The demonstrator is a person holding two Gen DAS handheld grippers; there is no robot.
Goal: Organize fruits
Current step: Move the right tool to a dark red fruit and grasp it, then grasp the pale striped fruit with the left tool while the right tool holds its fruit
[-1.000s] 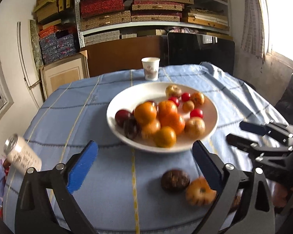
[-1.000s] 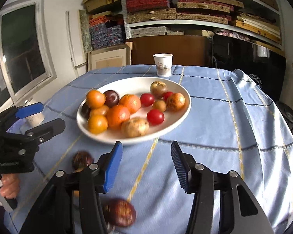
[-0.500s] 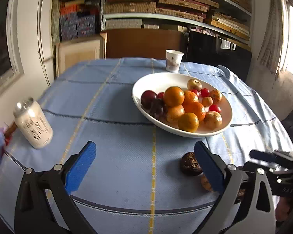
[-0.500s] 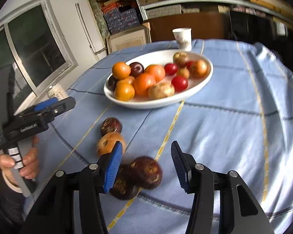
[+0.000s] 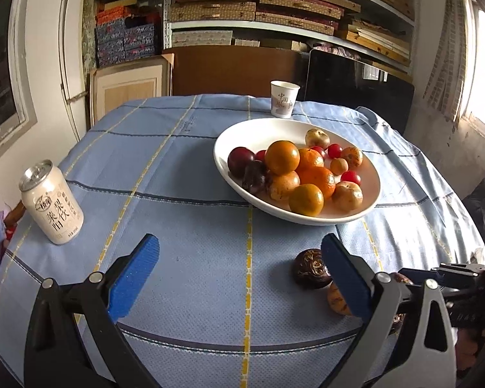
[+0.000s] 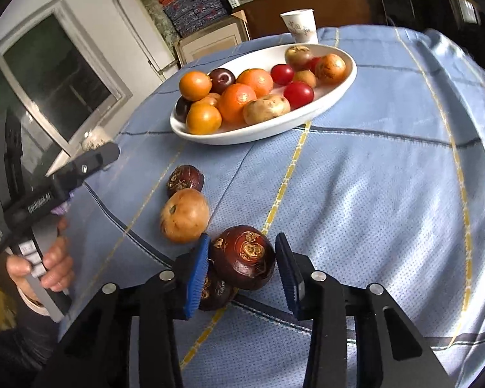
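My right gripper (image 6: 242, 240) is closing its jaws on a dark brown fruit (image 6: 245, 258) lying on the blue tablecloth, and both blue pads touch its sides. A second dark fruit (image 6: 215, 287) lies just under the left pad. A tan fruit (image 6: 184, 215) and another dark one (image 6: 186, 177) lie a little farther off. The white plate (image 6: 339, 87) behind holds several oranges, plums and red fruits. My left gripper (image 5: 239, 242) hangs open over bare cloth with nothing between its jaws; a dark fruit (image 5: 310, 268) lies beside its right finger.
A drinks can (image 5: 51, 203) stands near the table's left edge. A paper cup (image 5: 284, 103) stands behind the plate (image 5: 239, 135). Shelves of boxes fill the back wall. A person's hand (image 6: 45, 265) holds the left gripper's handle.
The right gripper sank toward the loose fruits and narrowed its jaws around the dark brown one. The left gripper shifted slightly, so the can and plate sit a little differently in its view.
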